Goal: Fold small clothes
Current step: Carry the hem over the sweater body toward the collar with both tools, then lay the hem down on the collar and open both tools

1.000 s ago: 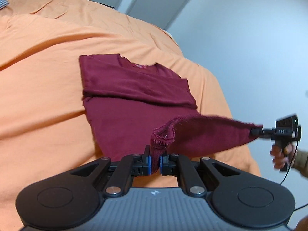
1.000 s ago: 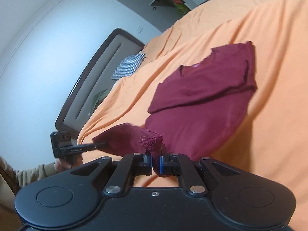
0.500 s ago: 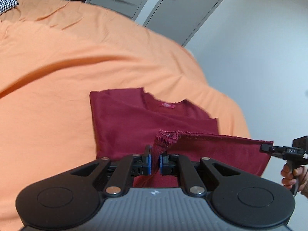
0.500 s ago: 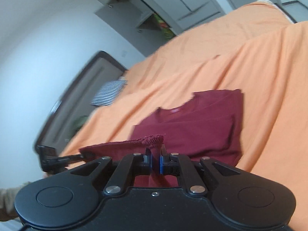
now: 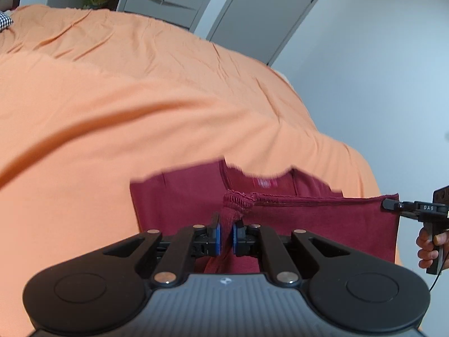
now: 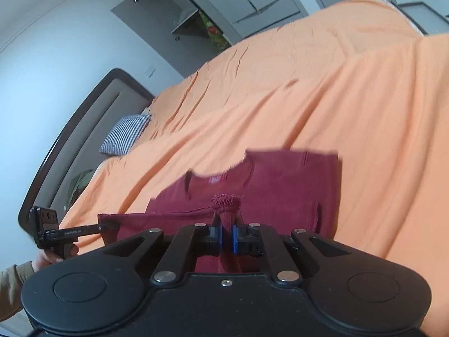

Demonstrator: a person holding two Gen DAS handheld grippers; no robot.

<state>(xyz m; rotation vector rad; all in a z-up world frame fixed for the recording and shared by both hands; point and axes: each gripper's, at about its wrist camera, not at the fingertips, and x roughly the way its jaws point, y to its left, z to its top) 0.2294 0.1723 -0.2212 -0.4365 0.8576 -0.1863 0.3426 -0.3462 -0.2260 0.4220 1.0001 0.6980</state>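
A dark red shirt (image 5: 179,196) lies on the orange bedspread (image 5: 140,118), collar and label at its far end. My left gripper (image 5: 226,237) is shut on one corner of the shirt's hem, bunched between the blue pads. My right gripper (image 6: 227,237) is shut on the other hem corner (image 6: 226,203). The hem (image 5: 322,200) is stretched taut between the two grippers and held over the shirt's upper part, close behind the collar. In the left wrist view the right gripper (image 5: 388,205) shows at the right edge. In the right wrist view the left gripper (image 6: 108,227) shows at the left.
The bedspread (image 6: 336,106) covers a wide bed. A dark headboard (image 6: 84,118) and a checked pillow (image 6: 126,133) stand at one end. Grey wardrobe doors (image 5: 230,2) lie beyond the bed. A hand (image 5: 428,241) holds the right gripper's handle.
Both grippers have carried the hem forward over the shirt toward the collar and a little lower. More of the shirt's body is now covered by the folded part.
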